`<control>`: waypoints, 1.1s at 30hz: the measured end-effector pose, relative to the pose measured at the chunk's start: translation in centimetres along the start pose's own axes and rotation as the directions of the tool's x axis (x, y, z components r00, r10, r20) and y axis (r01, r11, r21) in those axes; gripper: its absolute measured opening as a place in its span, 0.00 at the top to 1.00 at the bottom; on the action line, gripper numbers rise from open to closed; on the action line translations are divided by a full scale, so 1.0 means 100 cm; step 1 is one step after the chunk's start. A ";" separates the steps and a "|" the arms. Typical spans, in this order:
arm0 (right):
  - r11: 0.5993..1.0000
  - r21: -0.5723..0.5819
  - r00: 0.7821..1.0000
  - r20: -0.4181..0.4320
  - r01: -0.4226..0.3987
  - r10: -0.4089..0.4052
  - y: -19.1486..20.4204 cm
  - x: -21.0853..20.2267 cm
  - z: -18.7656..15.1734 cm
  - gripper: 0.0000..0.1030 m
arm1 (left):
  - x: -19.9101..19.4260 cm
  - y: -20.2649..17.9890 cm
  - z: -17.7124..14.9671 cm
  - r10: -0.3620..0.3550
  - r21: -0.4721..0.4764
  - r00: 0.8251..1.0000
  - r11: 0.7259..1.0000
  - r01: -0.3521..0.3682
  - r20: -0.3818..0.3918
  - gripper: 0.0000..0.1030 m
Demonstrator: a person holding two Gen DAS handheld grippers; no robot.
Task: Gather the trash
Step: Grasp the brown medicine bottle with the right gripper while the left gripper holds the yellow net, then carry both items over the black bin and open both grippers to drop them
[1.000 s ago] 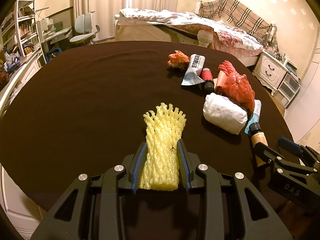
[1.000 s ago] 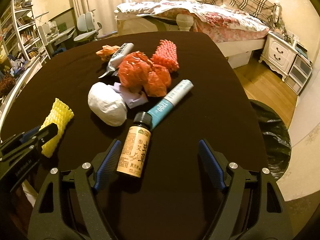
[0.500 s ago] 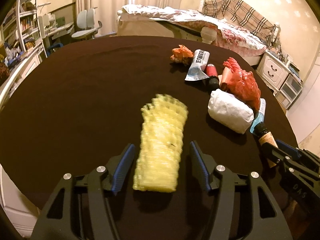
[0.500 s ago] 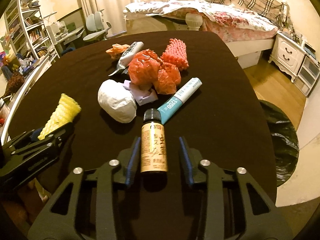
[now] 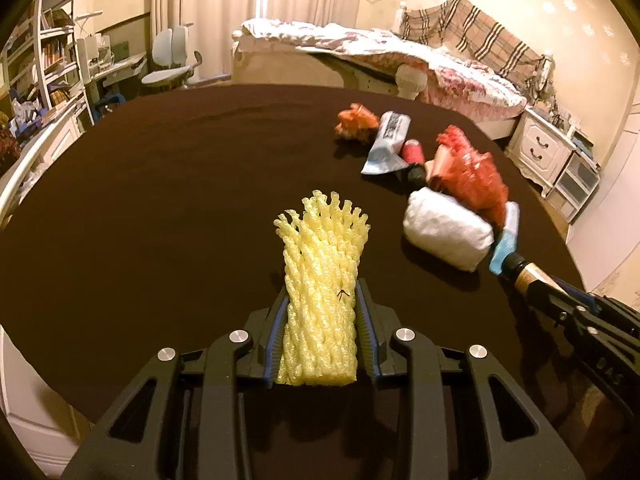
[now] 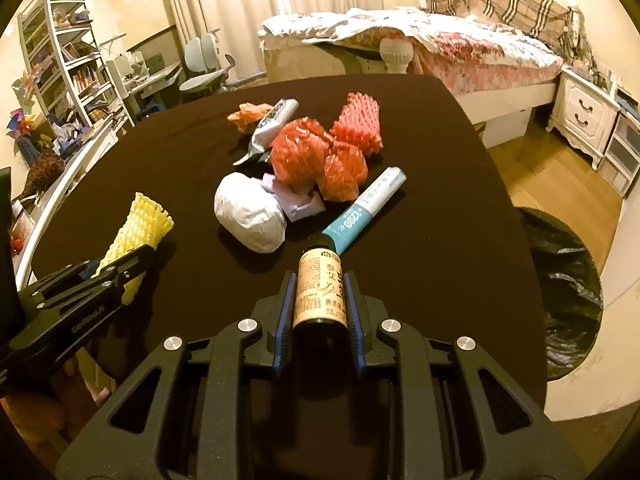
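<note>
While closing, gripper (image 6: 320,300) (right) pinches bottle (image 6: 320,294).

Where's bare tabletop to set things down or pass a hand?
Free: the wide dark stretch left of the yellow foam net, running to the far edge of the table; also the strip between the teal tube and the table's right edge, above the black trash bag. Crowded: the cluster from white wad through red bag to red foam net.

Yellow foam net sleeve (image 5: 320,304): lying lengthwise, frayed end toward 12 o'clock. Brown labelled bottle (image 6: 320,292): on its side, black cap toward 12 o'clock, touching teal-and-white tube (image 6: 366,210) slanting toward 1 o'clock. White wad (image 6: 250,212), red bags (image 6: 316,160), red net (image 6: 360,124): clustered beyond.
</note>
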State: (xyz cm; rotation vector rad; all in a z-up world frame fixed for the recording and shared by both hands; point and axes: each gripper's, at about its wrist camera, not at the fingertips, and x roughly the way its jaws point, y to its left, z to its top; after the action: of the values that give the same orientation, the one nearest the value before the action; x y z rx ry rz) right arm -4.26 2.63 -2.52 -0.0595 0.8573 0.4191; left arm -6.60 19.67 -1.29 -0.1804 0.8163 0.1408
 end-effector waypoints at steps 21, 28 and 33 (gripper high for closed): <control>1.000 -0.011 0.999 -0.043 0.009 -0.010 -0.003 0.020 0.001 0.77 | 0.011 -0.009 -0.001 0.001 0.011 0.999 1.000 -0.001 -0.033 0.68; 1.000 -0.001 1.000 -0.007 0.000 0.000 -0.007 0.005 0.003 0.77 | -0.001 -0.016 0.002 -0.014 0.016 1.000 1.000 0.014 -0.007 0.68; 1.000 0.024 0.999 0.035 0.011 -0.011 -0.022 -0.013 0.010 0.77 | -0.014 -0.031 0.011 -0.045 0.028 0.999 0.999 0.044 0.028 0.68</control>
State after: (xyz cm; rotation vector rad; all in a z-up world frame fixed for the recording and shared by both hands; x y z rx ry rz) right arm -3.45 0.43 -1.13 -0.0353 0.8270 0.3986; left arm -6.16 16.79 0.80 -0.1705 0.7845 0.0901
